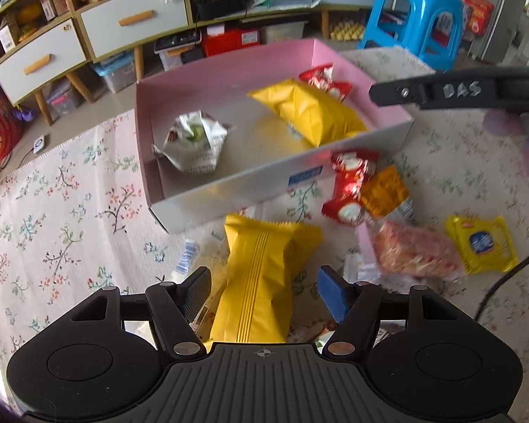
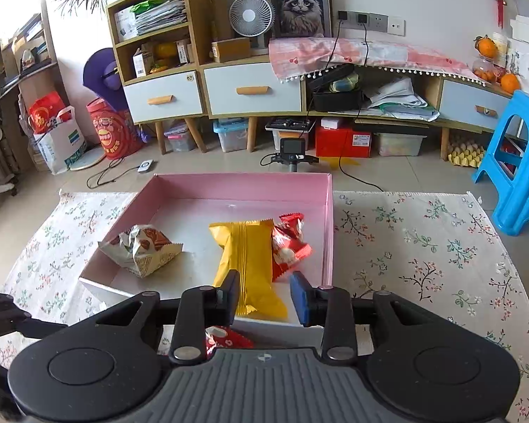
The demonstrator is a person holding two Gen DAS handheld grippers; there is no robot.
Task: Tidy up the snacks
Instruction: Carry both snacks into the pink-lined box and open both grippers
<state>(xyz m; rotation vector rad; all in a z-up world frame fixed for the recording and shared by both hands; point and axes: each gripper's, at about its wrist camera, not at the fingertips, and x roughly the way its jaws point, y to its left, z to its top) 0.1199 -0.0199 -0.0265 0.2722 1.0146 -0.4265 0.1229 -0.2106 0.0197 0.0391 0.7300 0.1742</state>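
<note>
Box: pink box (image 2: 329, 218) sits on the floral mat (image 1: 63, 190), centre of both views; it serves as the collecting bin, open top toward the fingers.
Already inside: white crumpled packet (image 2: 141, 248) at left, yellow packet (image 2: 245, 264) mid-box, red packet (image 2: 289, 243) tucked against the right wall.
Still outside: in the left wrist view, a second yellow pouch (image 1: 257, 282) lies just below the box's near wall; red wrapper (image 1: 349, 187), orange packet (image 1: 384, 190), pink-orange pack (image 1: 416, 250) and small yellow-blue packet (image 1: 481, 243) scatter to the lower right of the box.
Left gripper (image 1: 264, 292): pitched steeply down over the loose pouch, fingers spread either side of it, pads clear of the wrapper; released, not gripping. Judged to be lined up for a pick.
Right gripper (image 2: 264, 296): angled down over the box's near edge, bottom centre of its view; fingers narrowly parted above the boxed yellow packet, no pinch visible, so released.
Why so: one hand likely just finished at the box while the other lines up the next snack.
Progress: roughly a third boxed, by count.
</note>
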